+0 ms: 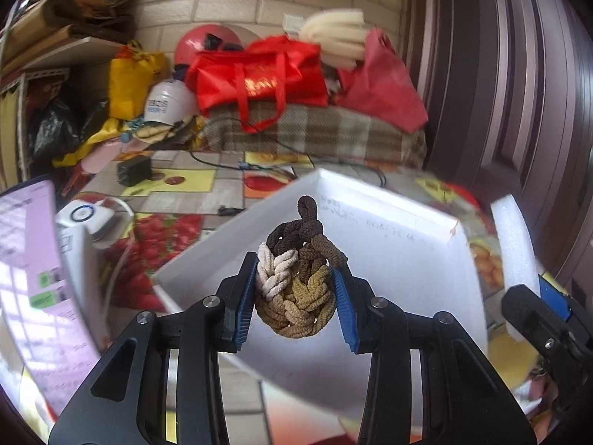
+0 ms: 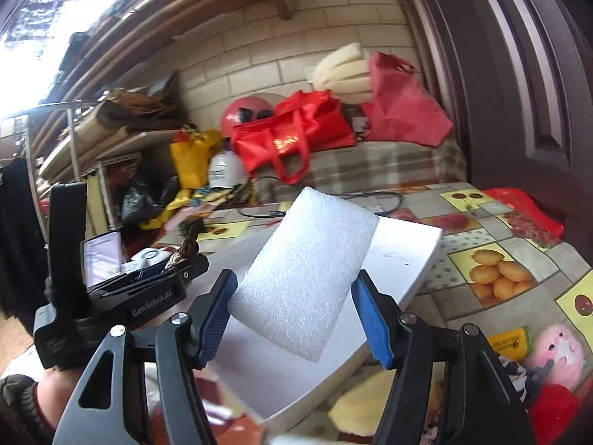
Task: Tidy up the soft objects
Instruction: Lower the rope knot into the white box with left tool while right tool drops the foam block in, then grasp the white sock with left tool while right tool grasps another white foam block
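My left gripper is shut on a bundle of braided hair ties in dark brown, cream and tan, held above a white foam box. In the right wrist view my right gripper is shut on a white foam block, tilted over the same white foam box. That block and the right gripper show at the right edge of the left wrist view. The left gripper with the hair ties appears at the left of the right wrist view, a hand under it.
A fruit-print cloth covers the table. Red bags, a yellow bag and a plaid blanket pile up at the back wall. A phone stands at left. A pink plush toy and yellow soft item lie near right.
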The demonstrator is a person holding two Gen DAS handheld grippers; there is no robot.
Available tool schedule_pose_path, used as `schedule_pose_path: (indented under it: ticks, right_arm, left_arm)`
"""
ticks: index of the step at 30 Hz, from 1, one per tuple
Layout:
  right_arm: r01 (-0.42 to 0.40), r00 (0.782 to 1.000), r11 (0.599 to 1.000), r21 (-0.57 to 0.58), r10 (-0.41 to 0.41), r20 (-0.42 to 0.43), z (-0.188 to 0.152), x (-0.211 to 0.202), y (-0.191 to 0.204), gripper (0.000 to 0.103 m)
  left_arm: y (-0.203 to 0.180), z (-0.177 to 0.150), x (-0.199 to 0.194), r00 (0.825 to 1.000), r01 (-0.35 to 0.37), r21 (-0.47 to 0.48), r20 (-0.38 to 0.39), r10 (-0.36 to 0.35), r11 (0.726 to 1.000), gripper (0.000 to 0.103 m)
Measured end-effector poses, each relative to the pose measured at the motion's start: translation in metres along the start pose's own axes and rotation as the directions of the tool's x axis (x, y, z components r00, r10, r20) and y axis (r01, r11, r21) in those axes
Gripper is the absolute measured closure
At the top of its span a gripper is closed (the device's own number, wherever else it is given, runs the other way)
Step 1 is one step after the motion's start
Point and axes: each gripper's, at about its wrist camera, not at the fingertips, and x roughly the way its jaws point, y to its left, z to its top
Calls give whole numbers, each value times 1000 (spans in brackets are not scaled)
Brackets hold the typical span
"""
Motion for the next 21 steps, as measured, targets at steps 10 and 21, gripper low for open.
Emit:
schedule_pose_path:
  ticks: [10, 21]
  right_arm:
    - [11, 997, 1000, -2, -11, -71, 4, 24, 1, 30]
    - [56, 998, 996, -74, -56, 4, 0, 6, 15, 0]
  left_arm:
    - [-16, -2, 19, 993, -93, 75, -70, 99, 993, 53]
    - [6, 0, 1, 994, -113, -49, 0, 114, 992, 0]
